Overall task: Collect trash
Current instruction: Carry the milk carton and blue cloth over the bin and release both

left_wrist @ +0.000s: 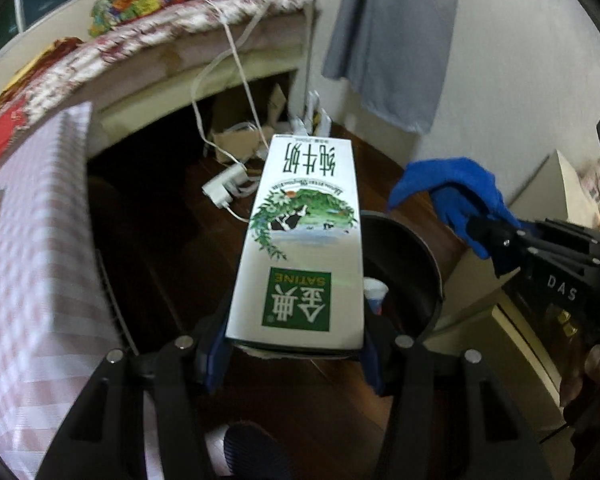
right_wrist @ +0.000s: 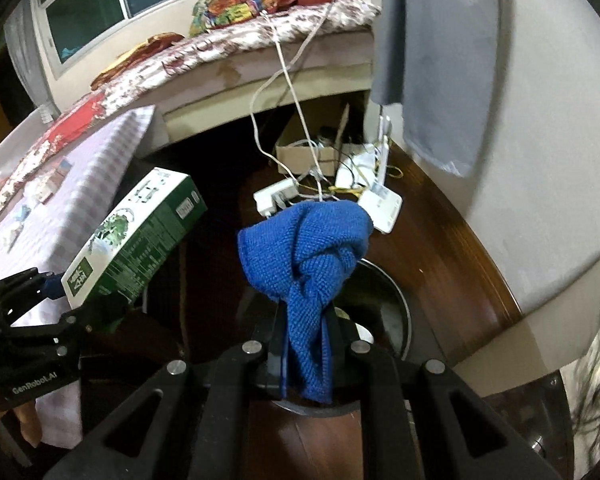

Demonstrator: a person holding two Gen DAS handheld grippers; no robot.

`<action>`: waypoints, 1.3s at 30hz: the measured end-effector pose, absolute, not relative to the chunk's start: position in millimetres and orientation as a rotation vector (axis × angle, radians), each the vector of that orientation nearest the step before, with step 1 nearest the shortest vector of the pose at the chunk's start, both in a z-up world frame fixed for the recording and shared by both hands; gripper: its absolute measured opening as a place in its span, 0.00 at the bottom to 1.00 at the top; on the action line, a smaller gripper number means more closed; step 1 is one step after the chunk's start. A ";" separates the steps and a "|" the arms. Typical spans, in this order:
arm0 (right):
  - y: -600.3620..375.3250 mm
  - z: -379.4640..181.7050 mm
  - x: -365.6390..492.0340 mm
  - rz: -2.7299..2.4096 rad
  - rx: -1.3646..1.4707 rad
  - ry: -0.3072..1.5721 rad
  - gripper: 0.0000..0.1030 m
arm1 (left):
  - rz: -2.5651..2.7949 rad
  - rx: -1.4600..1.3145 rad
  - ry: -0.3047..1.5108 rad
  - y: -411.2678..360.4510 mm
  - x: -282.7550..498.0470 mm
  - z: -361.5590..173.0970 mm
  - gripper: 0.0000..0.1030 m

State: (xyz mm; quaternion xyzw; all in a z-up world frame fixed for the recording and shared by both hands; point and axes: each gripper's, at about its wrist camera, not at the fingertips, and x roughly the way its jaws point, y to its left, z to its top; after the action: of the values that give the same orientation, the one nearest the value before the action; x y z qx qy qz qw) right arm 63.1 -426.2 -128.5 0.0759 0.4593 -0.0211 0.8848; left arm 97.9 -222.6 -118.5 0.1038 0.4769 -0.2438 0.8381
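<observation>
Left gripper [left_wrist: 296, 344] clamps milk carton [left_wrist: 300, 240]; right gripper [right_wrist: 306, 344] pinched tight on blue cloth [right_wrist: 304, 256]. Both hang over black bin [left_wrist: 400, 264], a cup [left_wrist: 376, 294] inside. Bin rim partly hidden. Checked tablecloth [left_wrist: 40, 240] crowds left, wall [right_wrist: 540, 160] right. Chargers and cables [right_wrist: 284, 196] clutter floor beyond, then bed [left_wrist: 160, 36]. Edges blurred.

I see a dark wood floor [right_wrist: 440, 216]. On it stand a black bin [left_wrist: 416, 264], a cardboard box [right_wrist: 300, 152] and a white power strip [right_wrist: 276, 198] with cords. The bed [right_wrist: 260, 40] has bright cloth on it.
</observation>
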 end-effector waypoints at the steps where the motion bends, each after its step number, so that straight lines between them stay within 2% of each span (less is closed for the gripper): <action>1: -429.2 -132.6 62.2 -0.046 0.156 0.961 0.13 | -0.526 0.224 1.026 -228.6 97.4 -124.3 0.53; 12: -445.7 -189.2 55.7 -0.019 0.126 1.045 0.13 | -0.574 0.219 1.203 -260.5 106.7 -176.0 0.53; 20: -450.2 -235.3 70.2 0.036 0.096 1.127 0.14 | -0.558 0.325 1.273 -282.9 113.1 -219.8 0.54; 21: -448.7 -244.1 74.5 0.041 0.069 1.154 0.15 | -0.542 0.309 1.272 -282.3 115.3 -225.4 0.56; 22: -447.8 -250.4 77.9 0.034 0.039 1.174 0.22 | -0.529 0.273 1.293 -279.4 118.0 -231.7 0.67; 23: -448.0 -255.3 81.0 0.013 0.015 1.188 0.33 | -0.534 0.241 1.317 -275.7 119.0 -235.9 0.74; 24: -449.6 -257.2 82.9 -0.015 -0.007 1.182 0.58 | -0.524 0.243 1.327 -273.5 118.8 -240.0 0.81; 25: -451.7 -255.4 82.9 -0.015 -0.005 1.163 0.62 | -0.503 0.258 1.323 -272.5 118.7 -241.1 0.82; 29: -460.4 -248.1 80.7 -0.049 0.012 1.148 0.62 | -0.465 0.263 1.293 -265.5 117.3 -234.1 0.82; 33: -458.7 -243.9 74.7 -0.048 0.020 1.147 0.72 | -0.435 0.236 1.273 -258.3 120.5 -228.5 0.89; 39: -453.1 -232.5 69.7 -0.056 0.039 1.129 0.72 | -0.414 0.228 1.229 -252.1 121.0 -219.4 0.89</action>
State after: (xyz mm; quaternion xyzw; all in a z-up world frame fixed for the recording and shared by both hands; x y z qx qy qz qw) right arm 69.7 -453.1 -232.5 0.0185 0.5350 -0.0266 0.8442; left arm 121.0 -252.1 -219.4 0.1060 0.5710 -0.1922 0.7910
